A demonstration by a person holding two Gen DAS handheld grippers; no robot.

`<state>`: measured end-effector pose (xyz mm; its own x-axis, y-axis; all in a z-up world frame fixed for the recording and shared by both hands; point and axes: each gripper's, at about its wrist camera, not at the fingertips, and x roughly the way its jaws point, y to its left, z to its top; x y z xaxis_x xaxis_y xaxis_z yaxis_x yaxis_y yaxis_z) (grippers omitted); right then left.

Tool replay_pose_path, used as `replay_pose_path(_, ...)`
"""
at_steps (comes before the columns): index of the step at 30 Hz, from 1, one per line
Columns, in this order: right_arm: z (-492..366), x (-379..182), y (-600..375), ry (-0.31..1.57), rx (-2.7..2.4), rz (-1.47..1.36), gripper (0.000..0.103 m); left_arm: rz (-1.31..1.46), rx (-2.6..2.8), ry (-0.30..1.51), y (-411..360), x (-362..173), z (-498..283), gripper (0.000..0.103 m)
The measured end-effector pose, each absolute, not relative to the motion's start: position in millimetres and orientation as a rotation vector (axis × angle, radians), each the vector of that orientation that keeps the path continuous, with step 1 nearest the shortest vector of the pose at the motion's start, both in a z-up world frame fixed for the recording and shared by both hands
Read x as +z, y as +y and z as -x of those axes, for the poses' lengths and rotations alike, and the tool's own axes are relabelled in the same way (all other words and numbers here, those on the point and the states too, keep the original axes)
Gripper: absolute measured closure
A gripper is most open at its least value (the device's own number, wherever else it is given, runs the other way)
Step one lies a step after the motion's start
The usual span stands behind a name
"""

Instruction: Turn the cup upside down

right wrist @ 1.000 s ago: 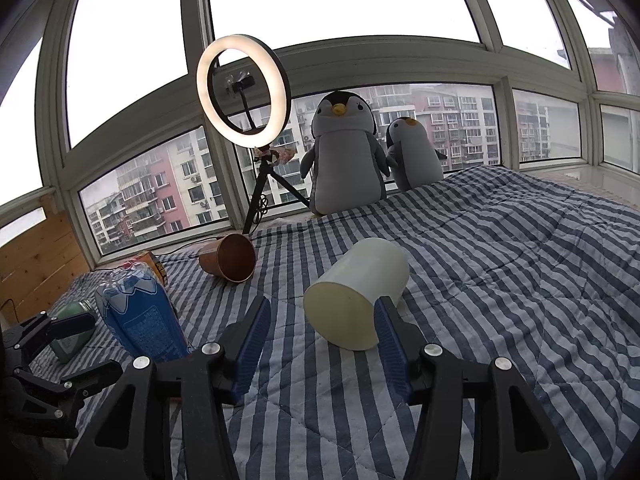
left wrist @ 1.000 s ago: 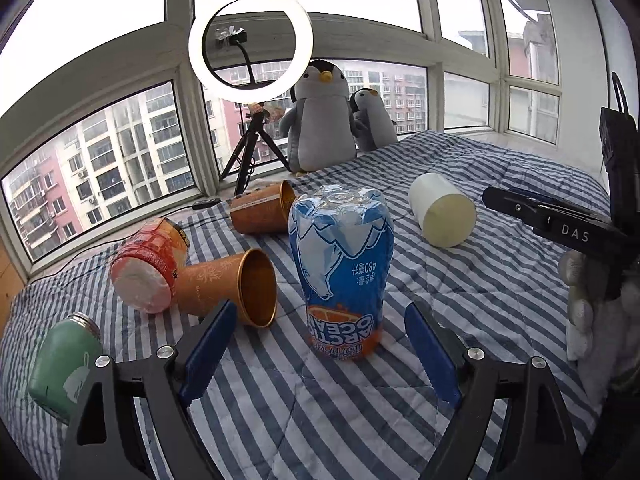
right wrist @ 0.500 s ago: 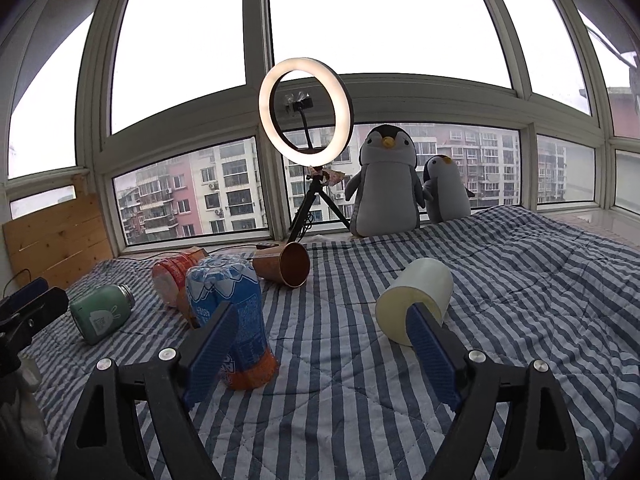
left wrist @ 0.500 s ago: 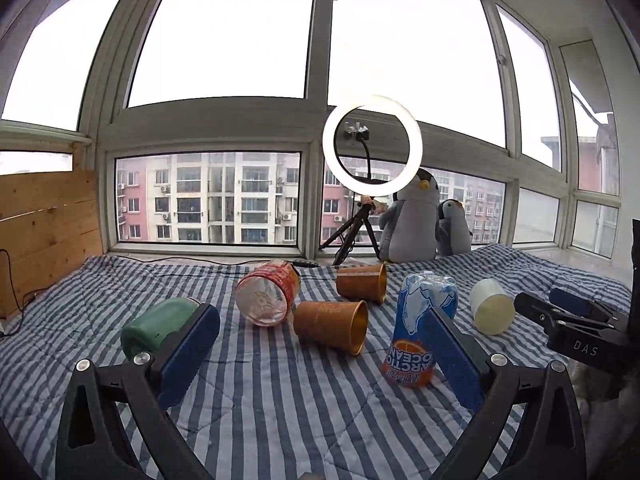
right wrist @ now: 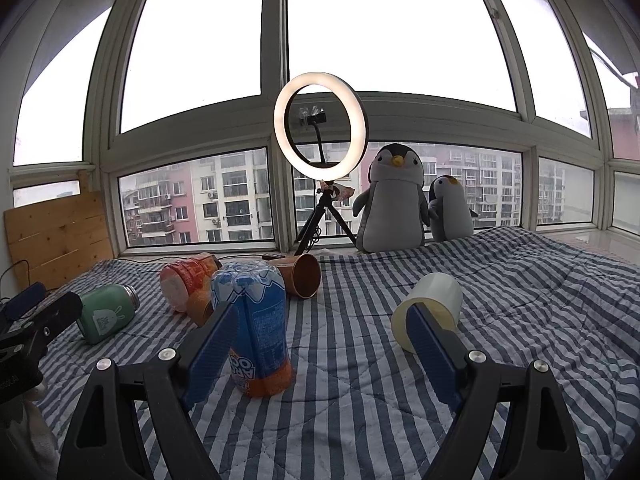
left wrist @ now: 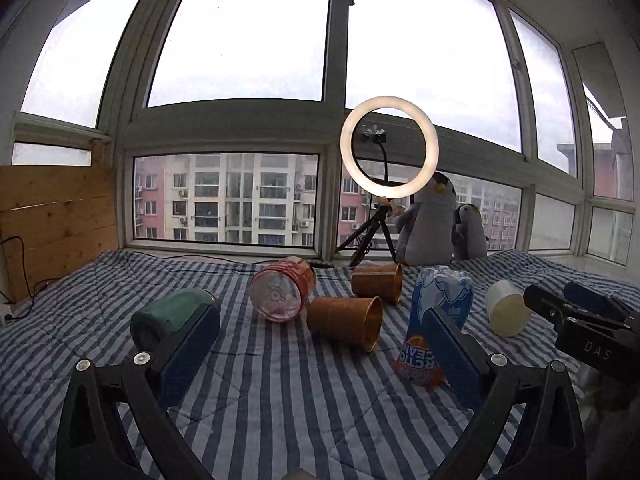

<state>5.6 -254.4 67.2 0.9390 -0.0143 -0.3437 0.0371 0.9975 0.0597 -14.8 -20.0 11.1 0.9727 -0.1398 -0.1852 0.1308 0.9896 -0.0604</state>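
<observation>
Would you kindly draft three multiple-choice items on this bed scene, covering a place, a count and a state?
1. Where is the green steel flask?
A. Far left of the striped quilt
B. Beside the penguins
C. On the windowsill

2. How many plush penguins sit by the window?
A. One
B. Two
C. Three

3. How does the blue-labelled plastic bottle stand?
A. On its side
B. Inverted, label upside down
C. Cap up

Key: 1 A, it lies leftmost in the right wrist view. 2 B, a large plush penguin and a small plush penguin. 3 B, its printed lettering reads inverted.

Both tongs, left (left wrist: 318,354) and right (right wrist: 322,350), have black frames, silver screws and blue finger pads (right wrist: 430,346); one frame reads "DAS".
</observation>
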Motion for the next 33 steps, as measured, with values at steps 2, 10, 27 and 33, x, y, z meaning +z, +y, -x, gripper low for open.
replay_pose_path(2, -5, 67, -256, 0.348, -0.029, -0.073, 0.02, 0.048, -0.138, 0.2, -21, 10, 12, 0.0)
replay_pose_path(10, -9, 62, -257, 0.358, -0.036, -0.082, 0.015, 0.021, -0.124, 0.201, -28, 9, 8, 0.0)
replay_pose_path(27, -6, 60, -256, 0.341, -0.046, -0.078, 0.001, -0.047, -0.084, 0.153, -43, 6, 7, 0.0)
replay_pose_path(33, -4, 60, -255, 0.334, -0.045, -0.079, 0.001, -0.022, -0.075, 0.144, -37, 6, 9, 0.0)
